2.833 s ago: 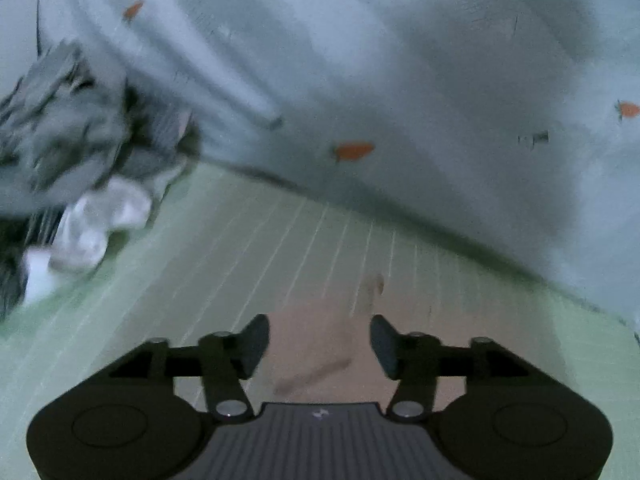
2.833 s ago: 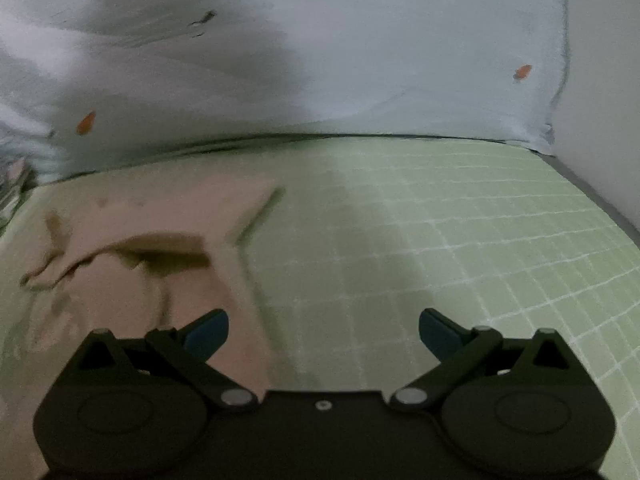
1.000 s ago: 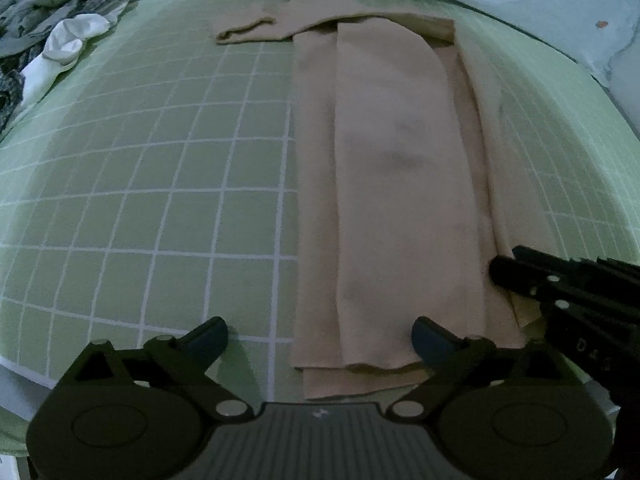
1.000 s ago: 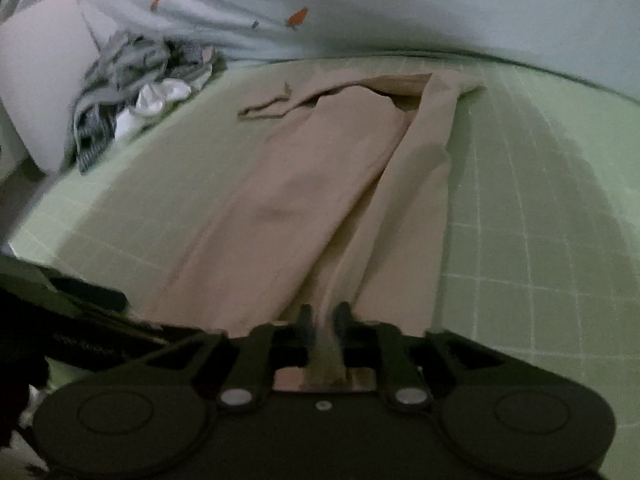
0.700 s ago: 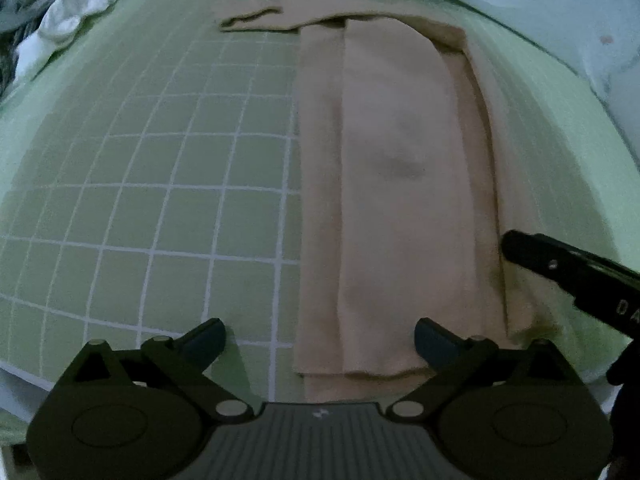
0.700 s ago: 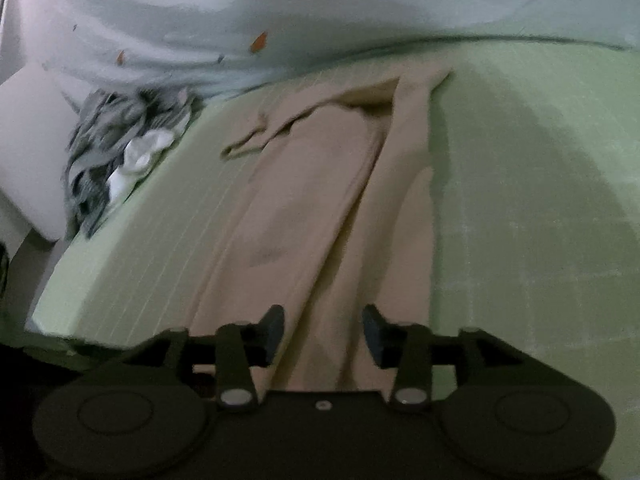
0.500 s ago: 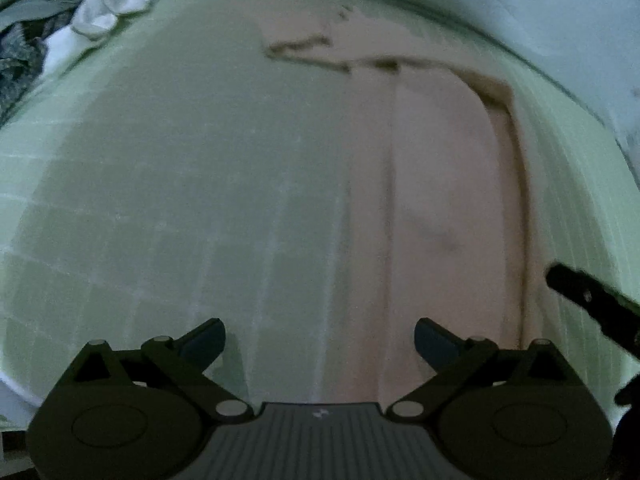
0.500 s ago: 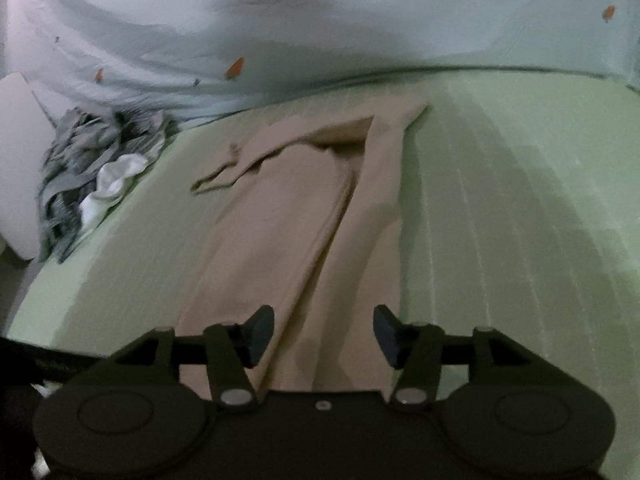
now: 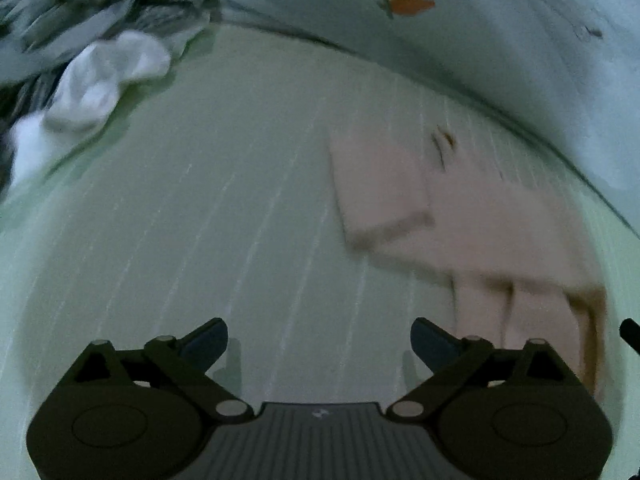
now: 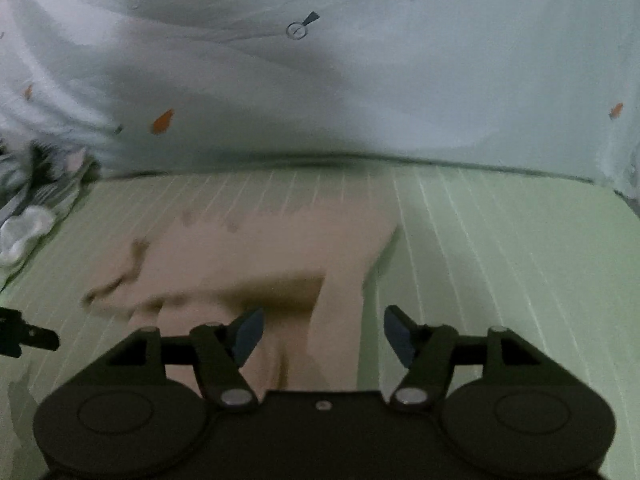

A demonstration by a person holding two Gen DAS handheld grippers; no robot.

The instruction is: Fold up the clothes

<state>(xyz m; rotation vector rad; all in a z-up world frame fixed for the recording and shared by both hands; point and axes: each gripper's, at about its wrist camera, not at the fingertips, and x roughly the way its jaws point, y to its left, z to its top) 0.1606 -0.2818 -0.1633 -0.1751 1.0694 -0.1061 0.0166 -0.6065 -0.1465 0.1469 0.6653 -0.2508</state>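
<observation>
The long beige cloth garment (image 10: 280, 256) lies flat on the bed's pale green sheet with thin white grid lines (image 9: 200, 240), its far end near the light blue bedding printed with small orange shapes (image 10: 360, 80) that rises behind it. Both views are blurred, so the folds read only roughly: in the right wrist view a dark shadowed fold crosses the garment just ahead of the tongs, and a narrow strip of the cloth runs back under them.

The right tongs (image 10: 322, 336) hang over that near strip with the jaws opening — cloth shows in the gap below, but the blue pads do not press on it. The left tongs (image 9: 320, 338) stand wide over bare green sheet, the jaws closing slightly with nothing between them; the beige garment (image 9: 480, 232) lies to their right, its nearest edge just beside the right-hand finger.

At the far left of the bed sits a heap of grey striped clothes with a crumpled white piece (image 9: 104, 76) on top — well apart from the beige garment. A dark tip of the other tool pokes in at the edge of each view.
</observation>
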